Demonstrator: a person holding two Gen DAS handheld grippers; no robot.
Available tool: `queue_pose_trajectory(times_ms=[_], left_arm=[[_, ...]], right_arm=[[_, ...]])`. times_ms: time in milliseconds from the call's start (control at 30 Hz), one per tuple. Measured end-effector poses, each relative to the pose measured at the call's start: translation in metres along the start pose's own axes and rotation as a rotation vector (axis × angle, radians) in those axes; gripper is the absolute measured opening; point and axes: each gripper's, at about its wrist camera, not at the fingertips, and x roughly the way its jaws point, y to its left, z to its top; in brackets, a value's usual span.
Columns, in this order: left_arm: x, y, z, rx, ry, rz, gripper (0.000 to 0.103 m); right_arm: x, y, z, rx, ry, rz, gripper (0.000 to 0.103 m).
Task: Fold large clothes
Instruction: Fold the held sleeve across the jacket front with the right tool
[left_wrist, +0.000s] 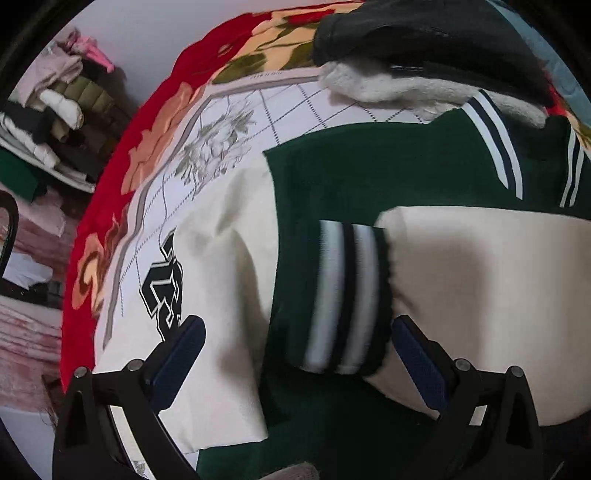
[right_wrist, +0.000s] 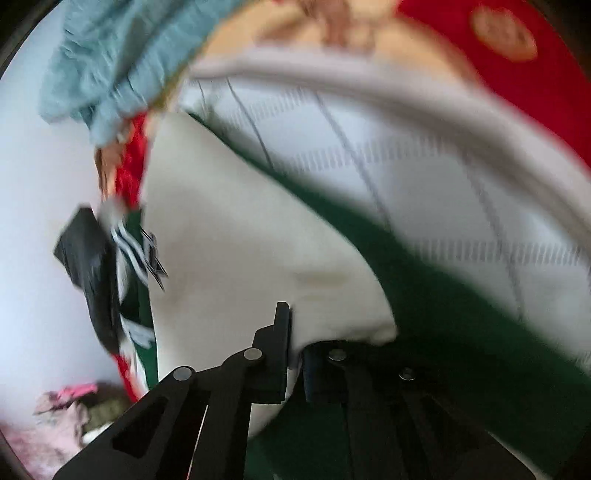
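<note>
A green varsity jacket (left_wrist: 369, 173) with cream sleeves lies on the bed. One cream sleeve (left_wrist: 461, 280) is folded across the green body, and its striped cuff (left_wrist: 347, 295) sits in the middle. My left gripper (left_wrist: 297, 354) is open just above the cuff, one finger on each side. In the right wrist view my right gripper (right_wrist: 295, 354) is shut on the cream sleeve (right_wrist: 240, 229) of the jacket, holding it up; the green body (right_wrist: 461, 314) hangs to the right. That view is blurred.
The bed has a white checked sheet (left_wrist: 236, 122) and a red floral blanket (left_wrist: 122, 177). A black and fleece garment (left_wrist: 424, 55) lies at the far side. A pale blue cloth (right_wrist: 122, 59) lies nearby. A pile of clothes (left_wrist: 55, 110) stands at left.
</note>
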Motion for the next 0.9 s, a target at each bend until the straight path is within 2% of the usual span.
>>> queue_pose_trajectory(times_ms=[100,167,200,233,267,300,367,433,533,600,700,767,800,867,900], left_arm=[[0.016,-0.005,-0.002,-0.005,0.041,0.022,0.103],[0.025,-0.001,-0.003,-0.039,0.078,0.000,0.103],[0.024,0.007,-0.003,-0.073,0.087,-0.027,0.103],[0.019,0.014,-0.004,-0.096,0.086,-0.043,0.103],[0.014,0.020,-0.007,-0.119,0.081,-0.063,0.103],[0.004,0.031,-0.013,-0.148,0.074,-0.086,0.103],[-0.010,0.053,-0.028,-0.198,0.079,-0.119,0.103],[-0.018,0.076,-0.048,-0.256,0.115,-0.155,0.103],[-0.024,0.124,-0.099,-0.398,0.205,-0.198,0.103],[-0.019,0.164,-0.143,-0.541,0.269,-0.219,0.103],[-0.002,0.216,-0.199,-0.761,0.330,-0.236,0.102],[0.013,0.244,-0.228,-0.904,0.348,-0.252,0.101],[0.025,0.263,-0.247,-1.011,0.342,-0.272,0.101],[0.040,0.287,-0.266,-1.143,0.318,-0.302,0.099],[0.051,0.301,-0.274,-1.217,0.293,-0.313,0.094]], right_arm=[[0.004,-0.009,0.012,-0.038,0.020,-0.104,0.008],[-0.001,-0.001,0.012,-0.111,0.075,-0.187,0.027],[-0.006,0.006,0.008,-0.171,0.085,-0.257,0.035],[-0.012,0.015,0.000,-0.242,0.090,-0.310,0.048],[-0.020,0.020,-0.004,-0.290,0.091,-0.334,0.057],[-0.028,0.032,-0.018,-0.378,0.093,-0.373,0.060],[-0.035,0.052,-0.046,-0.508,0.106,-0.377,0.071],[-0.034,0.068,-0.074,-0.587,0.140,-0.362,0.074],[-0.023,0.086,-0.119,-0.649,0.234,-0.322,0.074],[-0.008,0.100,-0.150,-0.685,0.302,-0.307,0.074],[0.004,0.116,-0.190,-0.756,0.359,-0.289,0.074],[0.008,0.119,-0.212,-0.798,0.379,-0.287,0.074],[0.012,0.121,-0.225,-0.826,0.394,-0.285,0.074],[0.018,0.125,-0.243,-0.869,0.409,-0.292,0.074],[0.027,0.131,-0.248,-0.880,0.412,-0.292,0.074]])
